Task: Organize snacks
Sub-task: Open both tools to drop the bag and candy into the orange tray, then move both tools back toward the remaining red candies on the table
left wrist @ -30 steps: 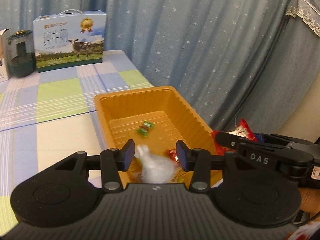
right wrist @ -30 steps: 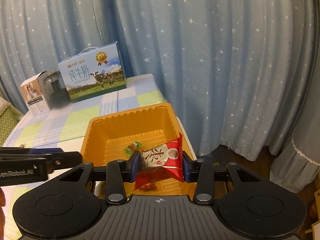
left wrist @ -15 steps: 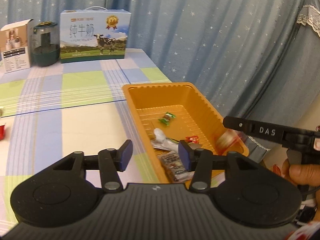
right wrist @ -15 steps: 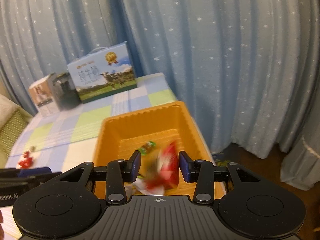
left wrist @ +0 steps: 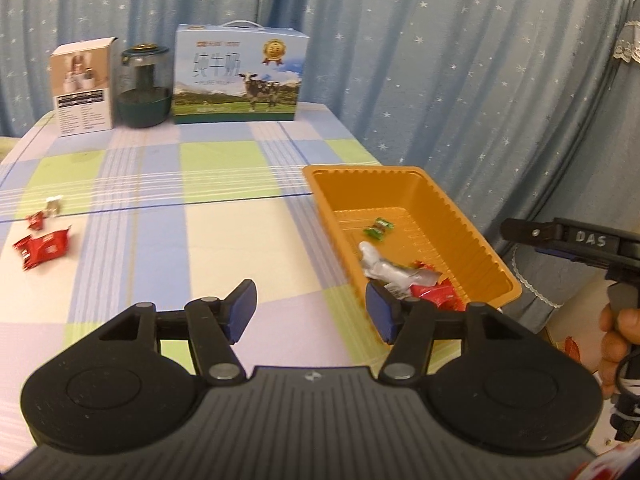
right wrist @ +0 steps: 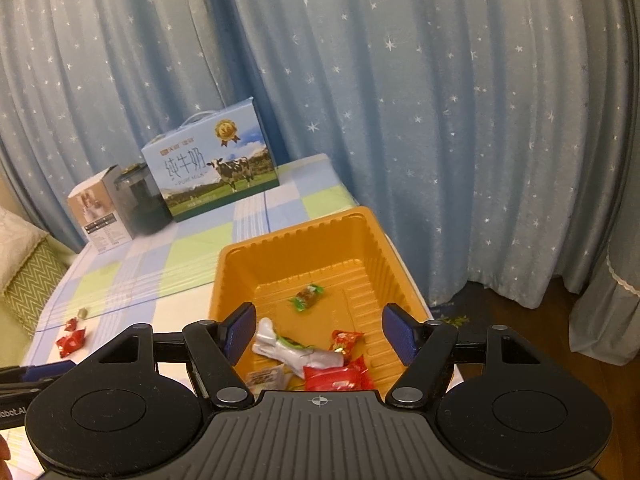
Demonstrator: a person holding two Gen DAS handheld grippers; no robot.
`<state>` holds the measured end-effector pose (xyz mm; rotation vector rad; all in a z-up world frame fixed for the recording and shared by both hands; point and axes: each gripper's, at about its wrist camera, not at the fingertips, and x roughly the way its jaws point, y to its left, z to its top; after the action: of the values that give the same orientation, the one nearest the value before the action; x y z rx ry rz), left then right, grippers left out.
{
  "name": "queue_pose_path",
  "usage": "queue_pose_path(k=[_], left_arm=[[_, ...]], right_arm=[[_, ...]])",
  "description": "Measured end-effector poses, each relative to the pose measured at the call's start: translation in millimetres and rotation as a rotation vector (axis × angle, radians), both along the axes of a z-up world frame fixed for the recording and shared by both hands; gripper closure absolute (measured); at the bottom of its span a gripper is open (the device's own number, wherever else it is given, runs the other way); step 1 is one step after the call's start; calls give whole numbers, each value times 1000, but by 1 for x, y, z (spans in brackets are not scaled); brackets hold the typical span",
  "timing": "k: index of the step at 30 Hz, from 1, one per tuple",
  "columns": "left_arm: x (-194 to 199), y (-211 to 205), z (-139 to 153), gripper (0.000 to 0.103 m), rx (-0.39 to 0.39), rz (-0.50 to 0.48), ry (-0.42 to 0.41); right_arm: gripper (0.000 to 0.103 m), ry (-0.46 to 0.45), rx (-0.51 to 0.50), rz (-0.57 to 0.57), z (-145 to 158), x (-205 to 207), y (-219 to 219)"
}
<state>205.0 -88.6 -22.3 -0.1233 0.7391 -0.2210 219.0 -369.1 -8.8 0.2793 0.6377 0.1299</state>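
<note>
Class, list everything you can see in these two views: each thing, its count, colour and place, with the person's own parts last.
tray: 1, orange, table's right edge
snacks in tray: about 5, green, silver, red, pale
loose snacks: 3, two red, one pale, tablecloth's left side
milk carton: 1, blue, far end
jar: 1, dark green, beside carton
small box: 1, white-tan, left of jar
tablecloth: 1, checked
curtain: blue, starred
left gripper: open
right gripper: open, above tray

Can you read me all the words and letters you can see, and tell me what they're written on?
"纯牛奶" and "PURE MILK": on the milk carton with the cow.
"DAS": on the right gripper, seen from the left wrist camera.
"obot.AI": cut off by the picture's edge, on the left gripper.
The small box has print too small to read.
The red snack packets' writing is blurred.
</note>
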Motion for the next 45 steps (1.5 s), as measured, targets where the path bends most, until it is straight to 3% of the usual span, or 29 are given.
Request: queue_pose_path(k=[12, 25, 35, 45], left_arm=[[-53, 47, 12, 40, 43, 91, -17], [-97, 120, 25, 35, 71, 225, -38], [-102, 176, 21, 33, 92, 313, -22], [-80, 218, 11, 32, 142, 339, -11]], right_arm=[[33, -27, 44, 74, 19, -40, 50], [33, -42, 57, 207, 27, -55, 127], [33, -33, 20, 300, 20, -48, 177], [33, -44, -57, 449, 3, -26, 236]])
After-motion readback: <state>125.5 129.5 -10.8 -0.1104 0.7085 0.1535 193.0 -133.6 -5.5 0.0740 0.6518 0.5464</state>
